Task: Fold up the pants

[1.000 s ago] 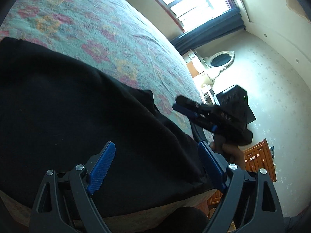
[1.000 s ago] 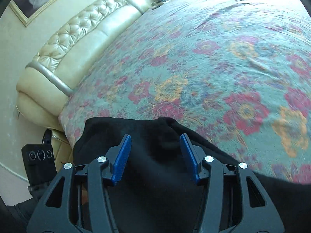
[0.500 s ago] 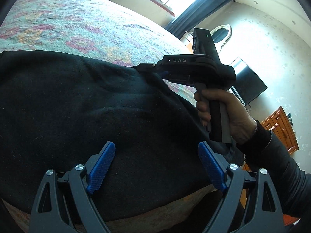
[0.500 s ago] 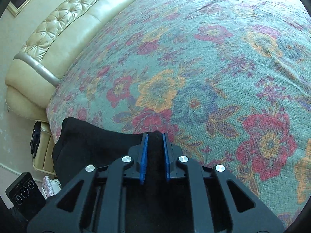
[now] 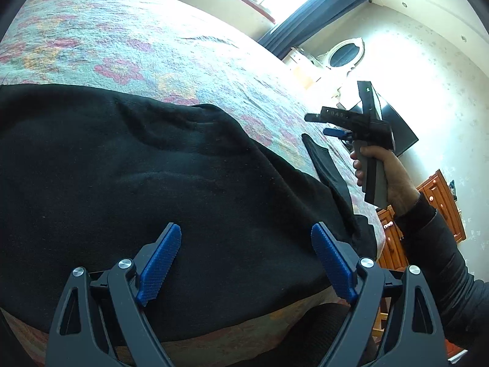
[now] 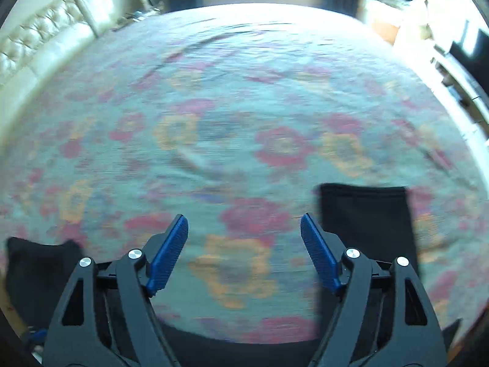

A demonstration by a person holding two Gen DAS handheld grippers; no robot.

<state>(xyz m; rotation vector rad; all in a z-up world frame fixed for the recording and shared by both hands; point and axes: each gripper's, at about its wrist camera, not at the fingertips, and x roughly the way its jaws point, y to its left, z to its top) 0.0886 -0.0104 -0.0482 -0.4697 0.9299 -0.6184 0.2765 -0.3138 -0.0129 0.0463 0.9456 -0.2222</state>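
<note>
Black pants (image 5: 137, 168) lie spread on the floral bedspread (image 5: 152, 46), filling the near part of the left wrist view. A narrow black leg end (image 5: 324, 165) stretches to the right. My left gripper (image 5: 244, 238) is open and empty just above the pants. My right gripper (image 6: 244, 229) is open and empty above the bedspread (image 6: 229, 116); it also shows in the left wrist view (image 5: 336, 125), held in a hand at the right. In the blurred right wrist view a black leg (image 6: 366, 214) lies at the right and more black cloth (image 6: 33, 269) at the lower left.
A cream tufted headboard (image 6: 45, 46) runs along the bed's left side. A window with dark curtains (image 5: 305, 24), an oval mirror (image 5: 345, 55), a black TV (image 5: 394, 128) and a wooden dresser (image 5: 437, 208) stand beyond the bed's right edge.
My right gripper has let go of the pants, opened, and swung right and away above the bedspread. The left gripper has stayed open over the pants.
</note>
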